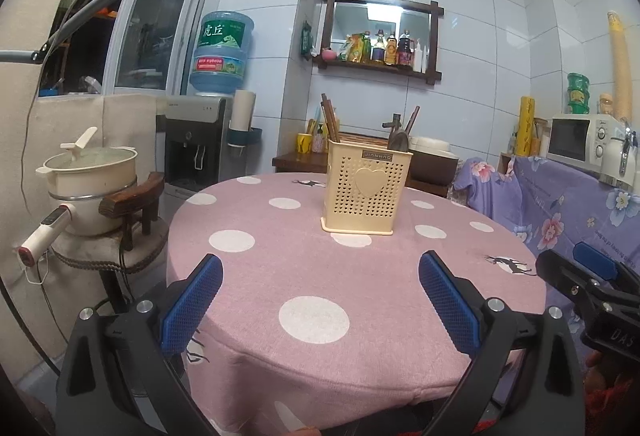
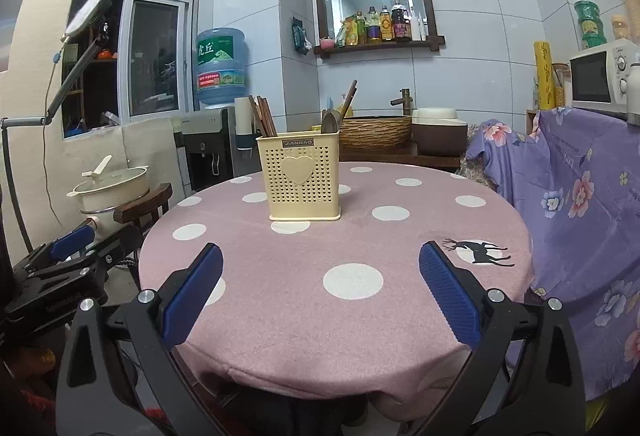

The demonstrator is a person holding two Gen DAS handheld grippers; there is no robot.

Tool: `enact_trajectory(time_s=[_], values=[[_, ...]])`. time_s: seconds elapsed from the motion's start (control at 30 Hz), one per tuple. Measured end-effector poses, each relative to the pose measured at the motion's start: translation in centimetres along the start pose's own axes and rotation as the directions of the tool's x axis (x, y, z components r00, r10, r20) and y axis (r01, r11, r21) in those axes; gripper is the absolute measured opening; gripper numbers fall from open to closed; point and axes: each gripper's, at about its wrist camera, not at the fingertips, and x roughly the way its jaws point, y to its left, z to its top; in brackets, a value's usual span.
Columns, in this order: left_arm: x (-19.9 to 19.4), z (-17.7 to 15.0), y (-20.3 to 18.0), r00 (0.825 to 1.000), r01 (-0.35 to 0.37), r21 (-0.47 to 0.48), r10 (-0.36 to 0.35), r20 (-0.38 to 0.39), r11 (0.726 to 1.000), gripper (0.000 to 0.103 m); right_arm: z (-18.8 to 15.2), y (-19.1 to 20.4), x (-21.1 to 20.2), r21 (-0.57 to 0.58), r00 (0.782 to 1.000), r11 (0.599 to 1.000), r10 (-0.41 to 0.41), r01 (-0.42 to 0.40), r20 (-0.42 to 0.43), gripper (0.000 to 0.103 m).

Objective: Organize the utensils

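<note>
I held both the left gripper (image 1: 320, 300) and right gripper (image 2: 320, 296) wide open, empty. The holder (image 2: 300, 176) on the table (image 2: 280, 296) read "JIANHAO".

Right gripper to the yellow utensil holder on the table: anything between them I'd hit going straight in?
Nothing visible. The right gripper is open and empty, and only bare pink polka-dot tablecloth lies between it and the utensil holder. The left gripper sits off to the side, beyond the table's edge, out of that path.
</note>
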Motion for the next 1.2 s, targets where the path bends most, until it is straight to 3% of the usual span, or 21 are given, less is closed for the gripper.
enact_trajectory(time_s=[0.5,1.2], values=[[-0.76,0.00,-0.65,0.999,0.045,0.003,-0.045,0.012,0.999,0.097,0.32,-0.59,-0.61,0.012,1.000,1.000,-0.005,0.004,0.016,0.097],[-0.78,-0.14,-0.69,0.999,0.038,0.006,-0.038,0.005,0.999,0.097,-0.03,-0.69,-0.32,0.017,1.000,1.000,-0.005,0.005,0.001,0.097]])
